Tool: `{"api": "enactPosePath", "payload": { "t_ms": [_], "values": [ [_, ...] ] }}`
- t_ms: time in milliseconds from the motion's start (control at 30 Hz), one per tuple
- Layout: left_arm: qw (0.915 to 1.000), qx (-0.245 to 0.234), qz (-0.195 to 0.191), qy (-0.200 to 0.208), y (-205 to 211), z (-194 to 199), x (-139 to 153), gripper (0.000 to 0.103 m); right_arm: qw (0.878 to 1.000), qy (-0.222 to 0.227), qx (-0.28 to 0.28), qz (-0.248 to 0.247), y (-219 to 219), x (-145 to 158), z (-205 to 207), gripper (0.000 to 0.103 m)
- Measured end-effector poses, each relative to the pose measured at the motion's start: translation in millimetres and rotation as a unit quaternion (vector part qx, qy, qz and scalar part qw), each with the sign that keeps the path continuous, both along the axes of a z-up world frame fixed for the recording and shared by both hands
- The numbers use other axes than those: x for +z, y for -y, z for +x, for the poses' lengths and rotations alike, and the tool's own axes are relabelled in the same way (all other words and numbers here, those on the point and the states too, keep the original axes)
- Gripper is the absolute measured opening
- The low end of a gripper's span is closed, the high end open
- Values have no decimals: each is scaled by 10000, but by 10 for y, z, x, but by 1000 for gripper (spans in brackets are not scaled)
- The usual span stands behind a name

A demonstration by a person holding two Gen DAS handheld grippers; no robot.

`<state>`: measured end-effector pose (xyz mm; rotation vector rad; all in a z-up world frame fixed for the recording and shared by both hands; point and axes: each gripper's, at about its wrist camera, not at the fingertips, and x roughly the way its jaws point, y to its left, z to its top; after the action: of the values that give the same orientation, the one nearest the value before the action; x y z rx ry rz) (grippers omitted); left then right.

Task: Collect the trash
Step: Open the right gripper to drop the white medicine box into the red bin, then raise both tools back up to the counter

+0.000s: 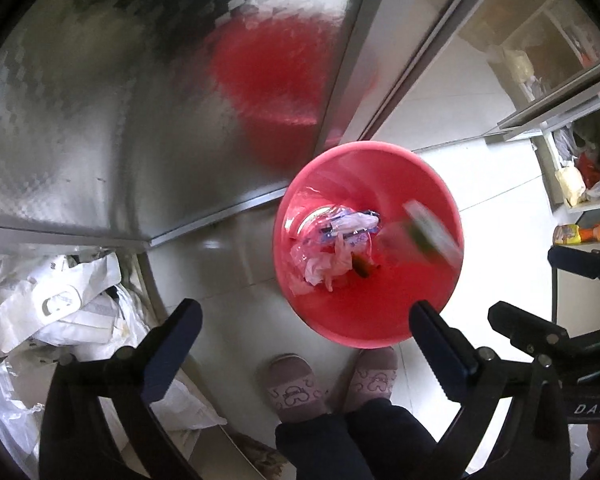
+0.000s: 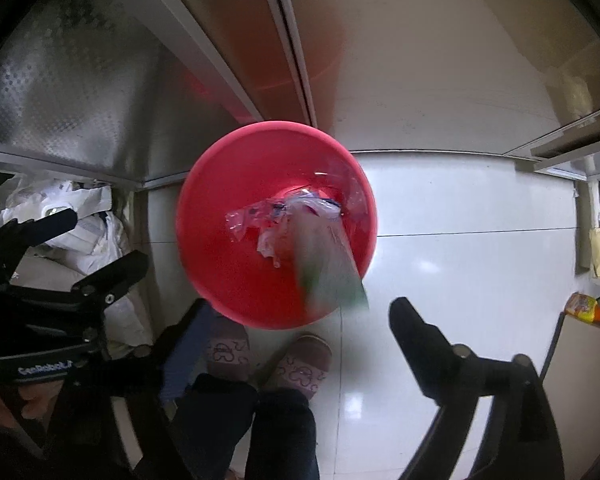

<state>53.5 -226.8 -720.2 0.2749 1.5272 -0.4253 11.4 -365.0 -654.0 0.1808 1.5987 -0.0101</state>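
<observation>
Right wrist view: both grippers, left point(image 1: 306, 322) and right point(image 2: 300, 314), gape wide and empty above the bin point(image 2: 204, 216); a blurred wrapper point(image 2: 328, 268) falls bin-ward, nearer the right.

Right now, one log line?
left hand-held gripper open | right hand-held gripper open | blurred wrapper over red bin | wrappers inside

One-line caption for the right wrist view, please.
Right gripper, fingers open, points down over a red bin as a blurred white-green wrapper drops toward the plastic scraps inside.
</observation>
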Motion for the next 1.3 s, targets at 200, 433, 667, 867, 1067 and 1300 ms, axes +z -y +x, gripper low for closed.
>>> {"api": "enactPosePath", "payload": {
  "t_ms": [200,433,667,867,1067,1300],
  "values": [
    [9999,64,73,88,17,-21,296,102,10000,53,-39,-75,19,177,-23,102],
    [9996,83,-46,260,27,-65,1072,102,9987,372,-168,-300,71,922,-103,103],
    [9989,-105,-335,299,113,-153,2205,102,9957,566,-442,-583,158,2011,-300,103],
    [9964,-212,-612,540,77,-211,3247,102,9918,893,-572,-707,151,2980,-466,103],
    [9935,-347,-722,807,1,-174,3993,102,9865,1370,-577,-692,99,3810,-510,103],
    [9849,-24,-797,1538,-195,-82,4918,102,9692,2308,-451,-729,-85,4612,-362,103]
  ]
}}
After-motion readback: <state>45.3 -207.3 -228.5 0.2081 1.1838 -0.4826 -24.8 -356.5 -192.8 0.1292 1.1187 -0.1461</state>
